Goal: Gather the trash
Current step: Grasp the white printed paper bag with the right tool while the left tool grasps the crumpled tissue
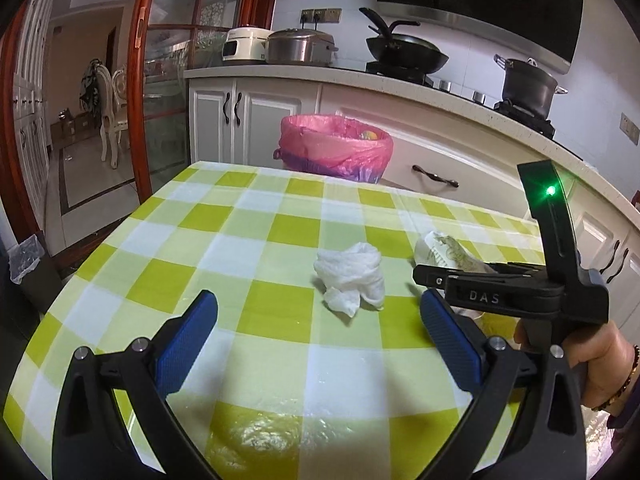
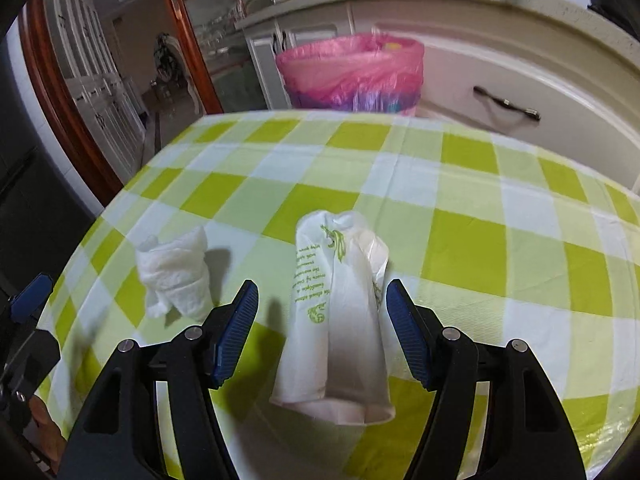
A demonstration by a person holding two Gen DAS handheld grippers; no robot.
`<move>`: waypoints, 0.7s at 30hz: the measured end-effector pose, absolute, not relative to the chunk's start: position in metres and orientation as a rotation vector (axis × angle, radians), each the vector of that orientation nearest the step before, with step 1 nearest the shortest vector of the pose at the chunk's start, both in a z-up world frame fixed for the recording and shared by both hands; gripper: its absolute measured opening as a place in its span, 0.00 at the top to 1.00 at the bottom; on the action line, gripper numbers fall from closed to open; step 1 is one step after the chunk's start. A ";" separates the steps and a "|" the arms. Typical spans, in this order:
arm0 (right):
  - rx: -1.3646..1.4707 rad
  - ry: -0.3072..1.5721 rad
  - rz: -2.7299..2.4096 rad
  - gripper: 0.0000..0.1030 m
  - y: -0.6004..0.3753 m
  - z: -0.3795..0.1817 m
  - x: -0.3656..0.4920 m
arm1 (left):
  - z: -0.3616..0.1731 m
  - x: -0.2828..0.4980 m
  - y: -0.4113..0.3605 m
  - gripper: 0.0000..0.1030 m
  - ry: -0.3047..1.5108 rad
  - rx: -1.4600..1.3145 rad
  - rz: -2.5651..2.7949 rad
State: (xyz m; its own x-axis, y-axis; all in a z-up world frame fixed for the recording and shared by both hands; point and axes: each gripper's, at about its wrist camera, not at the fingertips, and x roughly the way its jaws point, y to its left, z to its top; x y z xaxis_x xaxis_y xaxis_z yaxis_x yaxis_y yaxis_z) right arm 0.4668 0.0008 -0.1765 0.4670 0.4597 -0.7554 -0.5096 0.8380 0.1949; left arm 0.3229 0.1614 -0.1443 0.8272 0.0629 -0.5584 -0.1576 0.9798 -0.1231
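Two bits of trash were sitting on the checked table [image 1: 280, 216]: a crumpled tissue [image 1: 352, 276] to the left and a white printed wrapper [image 2: 340, 312] just beside it to the right. Neither had been picked up yet, so I'd say this was the reach-in step, right before grabbing. The left gripper [image 1: 320, 340] hovered with its blue pads wide apart, empty, tissue just ahead of the gap. The right gripper [image 2: 318, 336] was spread wide too, wrapper lying between its fingers, though I couldn't tell if the pads touched it. Next move, my guess: close on the wrapper, lift it, and carry it over the far edge to the pink-lined bin [image 2: 352, 72] behind the table.
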 end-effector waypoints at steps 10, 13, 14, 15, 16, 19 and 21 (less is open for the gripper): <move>-0.041 0.817 0.628 0.60 -0.029 -0.162 0.453 | -0.151 0.354 0.159 0.05 0.632 -0.180 0.134; 0.013 0.794 0.636 0.60 -0.051 -0.152 0.445 | -0.158 0.372 0.154 0.05 0.669 -0.179 0.133; 0.024 0.790 0.638 0.60 -0.056 -0.150 0.443 | -0.160 0.380 0.153 0.05 0.682 -0.190 0.126; 0.039 0.783 0.645 0.60 -0.063 -0.147 0.438 | -0.160 0.385 0.151 0.05 0.685 -0.195 0.130; 0.044 0.778 0.649 0.60 -0.067 -0.145 0.436 | -0.160 0.391 0.149 0.05 0.682 -0.195 0.137; 0.081 0.765 0.650 0.60 -0.081 -0.140 0.427 | -0.163 0.410 0.141 0.06 0.709 -0.174 0.158; 0.112 0.758 0.650 0.60 -0.089 -0.138 0.424 | -0.167 0.421 0.136 0.08 0.740 -0.161 0.165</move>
